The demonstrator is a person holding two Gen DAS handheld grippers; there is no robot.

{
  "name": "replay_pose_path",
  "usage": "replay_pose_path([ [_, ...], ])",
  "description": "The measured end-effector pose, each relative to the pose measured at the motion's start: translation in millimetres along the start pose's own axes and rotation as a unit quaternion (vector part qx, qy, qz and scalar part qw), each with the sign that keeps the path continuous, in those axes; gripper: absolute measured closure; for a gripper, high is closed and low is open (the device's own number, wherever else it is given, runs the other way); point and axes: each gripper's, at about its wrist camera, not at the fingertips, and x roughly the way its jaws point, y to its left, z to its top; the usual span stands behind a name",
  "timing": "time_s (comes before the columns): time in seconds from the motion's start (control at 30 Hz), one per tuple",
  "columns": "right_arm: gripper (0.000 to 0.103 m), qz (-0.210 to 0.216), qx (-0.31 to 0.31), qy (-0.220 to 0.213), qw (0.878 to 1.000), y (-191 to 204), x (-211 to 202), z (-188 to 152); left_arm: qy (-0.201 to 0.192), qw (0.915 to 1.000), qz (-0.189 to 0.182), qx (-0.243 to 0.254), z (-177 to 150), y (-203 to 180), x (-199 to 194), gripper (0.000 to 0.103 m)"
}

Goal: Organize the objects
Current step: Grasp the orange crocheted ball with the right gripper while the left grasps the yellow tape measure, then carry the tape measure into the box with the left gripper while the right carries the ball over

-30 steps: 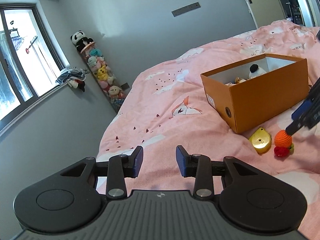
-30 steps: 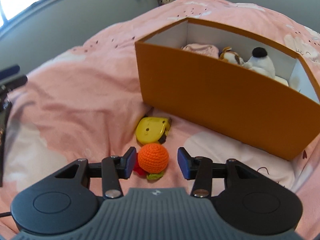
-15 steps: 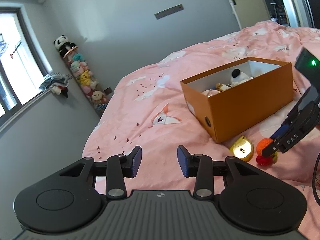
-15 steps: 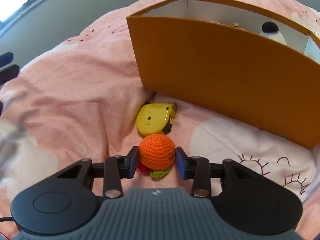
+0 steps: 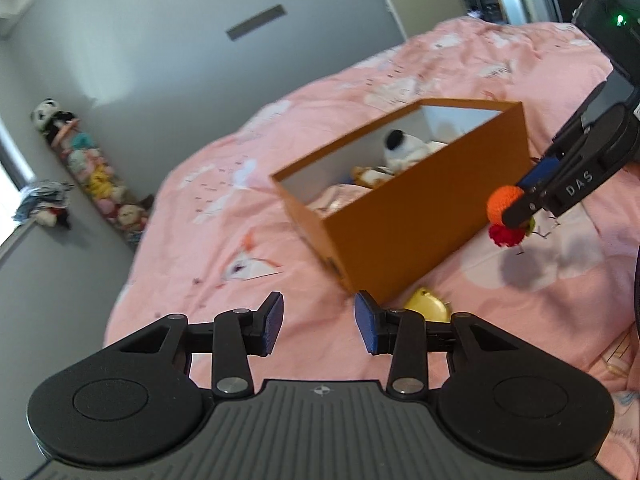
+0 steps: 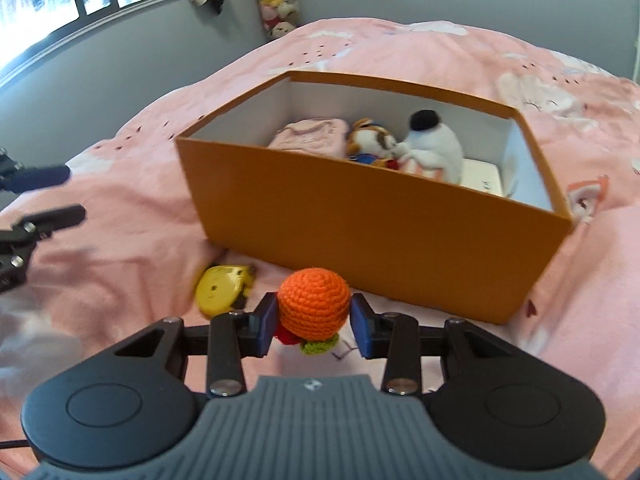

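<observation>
Right wrist view showed the right gripper (image 6: 313,319) clamped on the crochet orange ball (image 6: 313,305), lifted off the pink bedspread (image 6: 120,216) since a moment earlier, before the orange box (image 6: 372,224). Its red and green parts were half hidden. Left gripper (image 5: 319,322) gaped, holding nothing.

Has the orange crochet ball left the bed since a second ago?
Yes. The crochet ball, clamped in the right claw, has risen off the pink duvet, away from the yellow tape measure toward the orange box.
</observation>
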Motion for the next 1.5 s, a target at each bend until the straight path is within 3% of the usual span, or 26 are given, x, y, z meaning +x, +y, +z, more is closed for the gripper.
replay_pose_path([
  [0.17, 0.062, -0.015, -0.001, -0.007, 1.0, -12, -3, -4, 0.004, 0.9991, -0.028, 0.03, 12, -14, 21, 0.057],
  [0.4, 0.062, 0.0, 0.026, 0.005, 1.0, -24, 6, -8, 0.023, 0.9942, -0.066, 0.082, 18, -32, 56, 0.056],
  [0.67, 0.062, 0.014, 0.039, 0.012, 0.999, -26, 11, -9, 0.077, 0.977, -0.141, 0.14, 7, -50, 90, 0.05],
  [0.8, 0.062, 0.016, 0.047, 0.02, 0.999, -28, 16, -11, 0.112, 0.9673, -0.159, 0.163, -4, -57, 108, 0.048],
  [0.87, 0.062, 0.016, 0.049, 0.022, 0.998, -28, 17, -11, 0.121, 0.9636, -0.172, 0.165, -6, -56, 114, 0.039],
  [1.07, 0.062, 0.017, 0.053, 0.03, 0.998, -29, 21, -11, 0.141, 0.9514, -0.197, 0.19, -12, -57, 129, 0.036],
  [1.3, 0.062, 0.02, 0.057, 0.038, 0.997, -30, 25, -11, 0.156, 0.9506, -0.223, 0.149, -16, -48, 145, 0.036],
  [1.4, 0.062, 0.02, 0.056, 0.037, 0.998, -30, 24, -11, 0.154, 0.9498, -0.227, 0.151, -19, -48, 142, 0.043],
  [1.5, 0.062, 0.02, 0.051, 0.032, 0.998, -29, 21, -9, 0.146, 0.9527, -0.216, 0.157, -22, -48, 130, 0.043],
])
